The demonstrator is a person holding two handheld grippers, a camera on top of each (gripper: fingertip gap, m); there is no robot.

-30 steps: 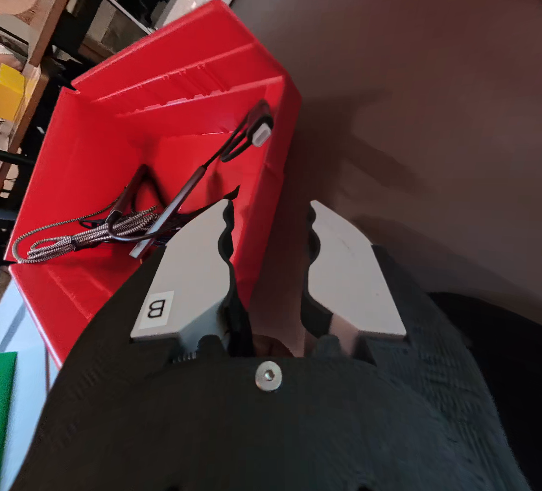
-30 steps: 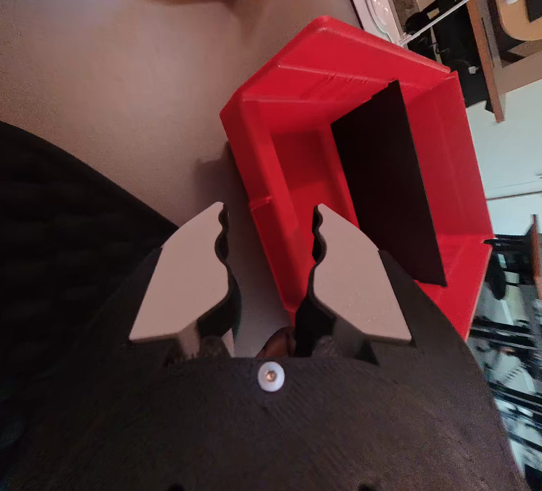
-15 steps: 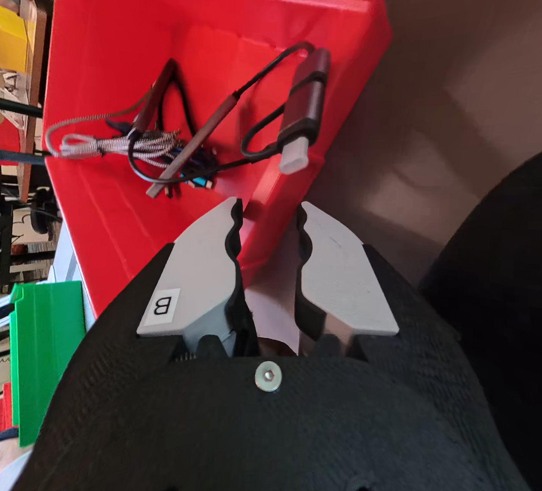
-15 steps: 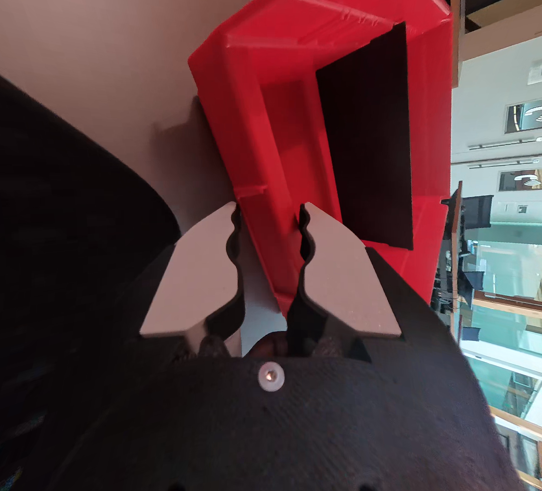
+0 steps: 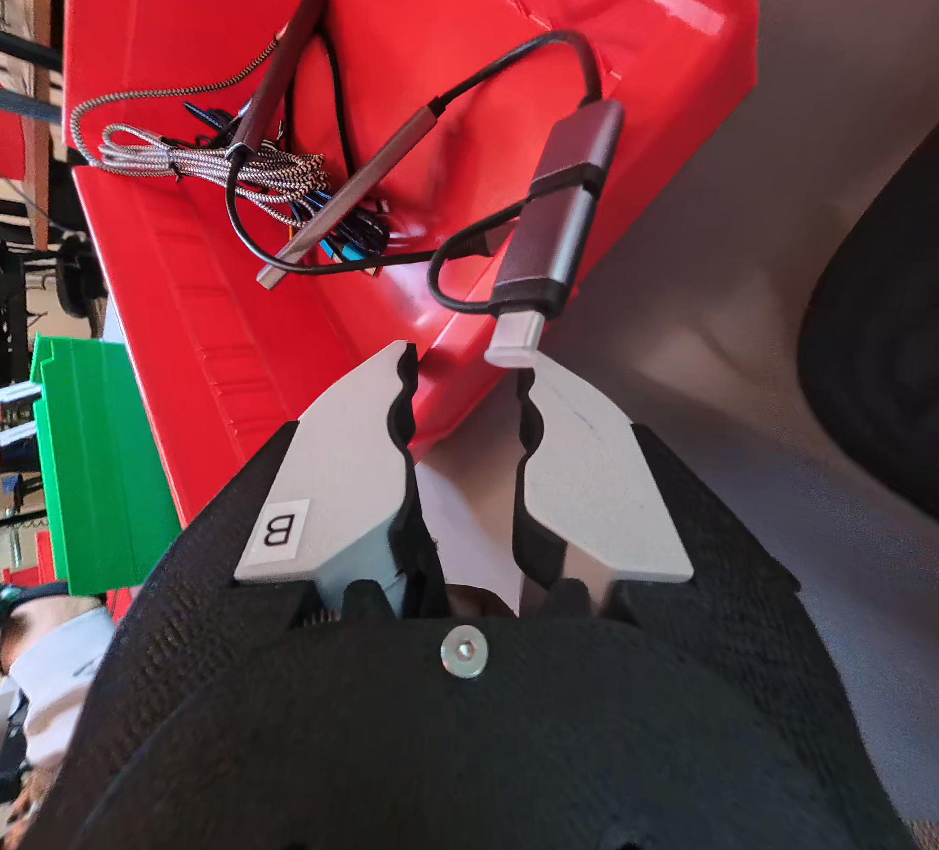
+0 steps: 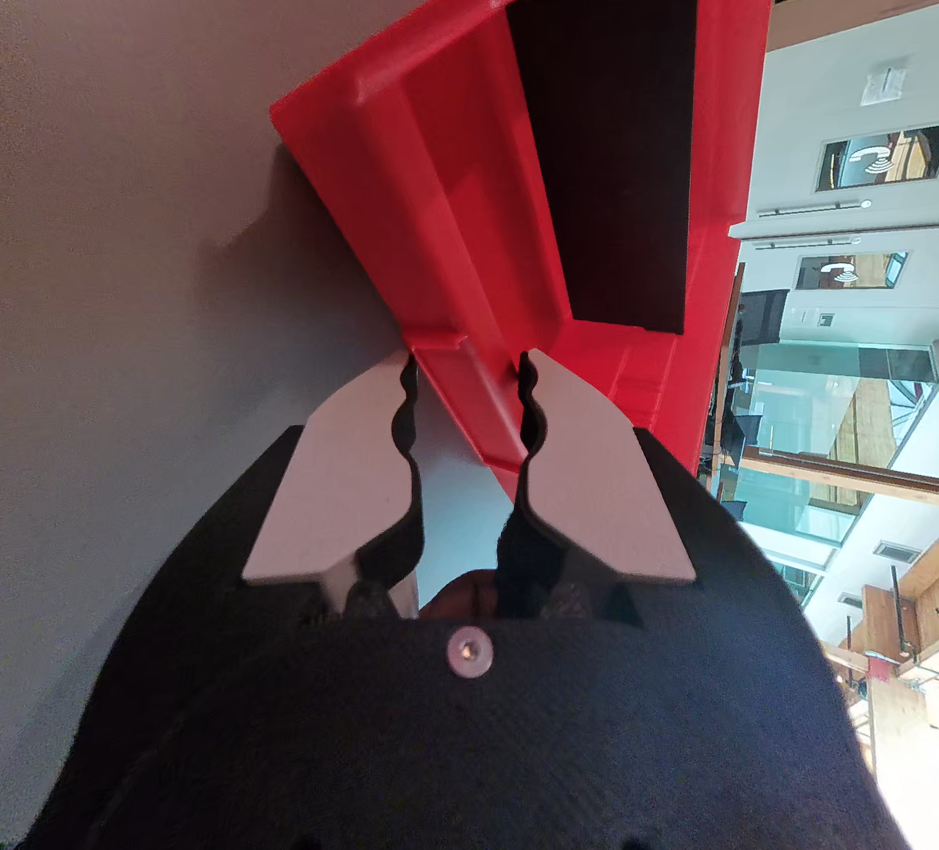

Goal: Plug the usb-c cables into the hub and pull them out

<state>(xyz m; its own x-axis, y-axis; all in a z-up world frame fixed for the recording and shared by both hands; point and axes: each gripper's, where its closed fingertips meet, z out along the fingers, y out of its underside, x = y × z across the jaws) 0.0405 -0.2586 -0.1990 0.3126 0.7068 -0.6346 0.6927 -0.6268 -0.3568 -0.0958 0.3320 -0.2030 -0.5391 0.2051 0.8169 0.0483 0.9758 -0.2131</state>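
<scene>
In the left wrist view a red bin [image 5: 203, 317] holds two slim grey hubs [image 5: 355, 195], bundled braided cables [image 5: 213, 160] and black leads. A dark grey adapter plug with a silver tip [image 5: 554, 226] hangs over the bin's near wall, just above my right fingertip. My left gripper [image 5: 465, 363] is closed on that wall, one finger inside and one outside. In the right wrist view my right gripper [image 6: 467, 358] is closed on the front lip of a second red bin [image 6: 386, 195] that has a black divider [image 6: 604, 155]; the compartment that shows is empty.
Both bins rest on a brown-grey table [image 6: 152, 216]. A green bin [image 5: 101, 460] stands beyond the left red bin. A dark rounded shape [image 5: 884, 368] is at the right edge. A person in light clothing [image 5: 45, 663] shows at lower left. The grippers' ends are close to 60 cm from one another.
Both grippers moved in over the bins' near walls and narrowed their jaws onto them. Both views have rolled. The adapter plug has slid closer to my left fingertips.
</scene>
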